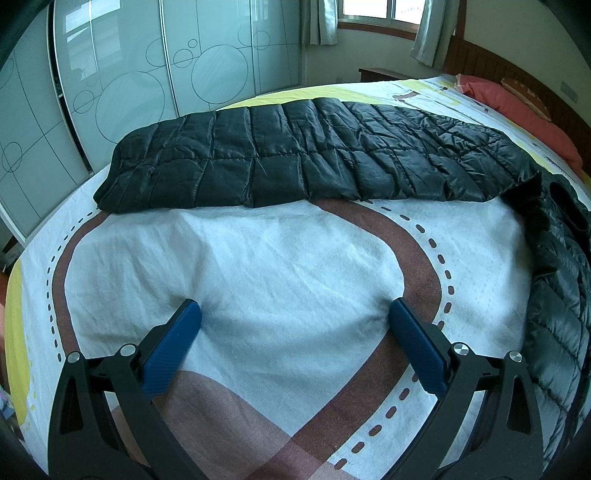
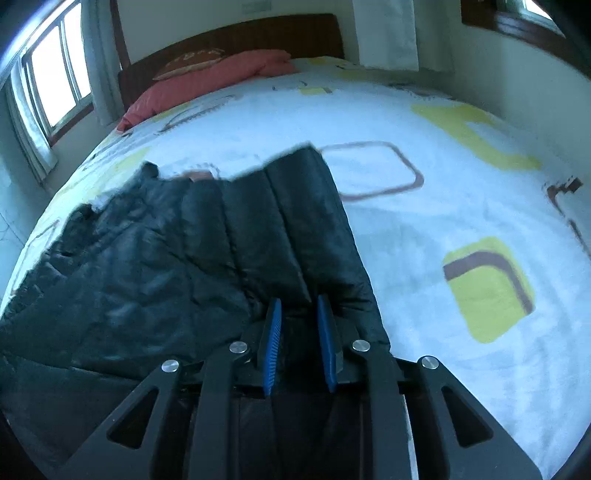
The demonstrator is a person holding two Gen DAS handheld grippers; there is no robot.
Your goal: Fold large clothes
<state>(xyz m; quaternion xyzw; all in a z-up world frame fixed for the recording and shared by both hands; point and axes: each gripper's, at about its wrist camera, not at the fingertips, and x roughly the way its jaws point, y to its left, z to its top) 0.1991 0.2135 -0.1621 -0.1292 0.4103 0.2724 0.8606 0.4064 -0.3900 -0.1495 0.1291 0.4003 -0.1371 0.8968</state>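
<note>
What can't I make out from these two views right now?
- Jacket, left wrist view: its right end runs off the picture's edge, so its full shape is cut off.
- Jacket, right wrist view: motion blur smears its far edge.
- Right gripper: the fabric fills the gap between the pads, but the gripper's frame hides the part nearest the camera.
- Left gripper: wide open over the sheet; whether its fingertips touch it is unclear.

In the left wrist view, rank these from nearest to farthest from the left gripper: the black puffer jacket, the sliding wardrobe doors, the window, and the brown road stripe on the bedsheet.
1. Brown road stripe, on the sheet right by the left gripper.
2. Black puffer jacket, across mid-bed.
3. Sliding wardrobe doors, beyond the bed, upper left.
4. Window, top, far wall.
</note>
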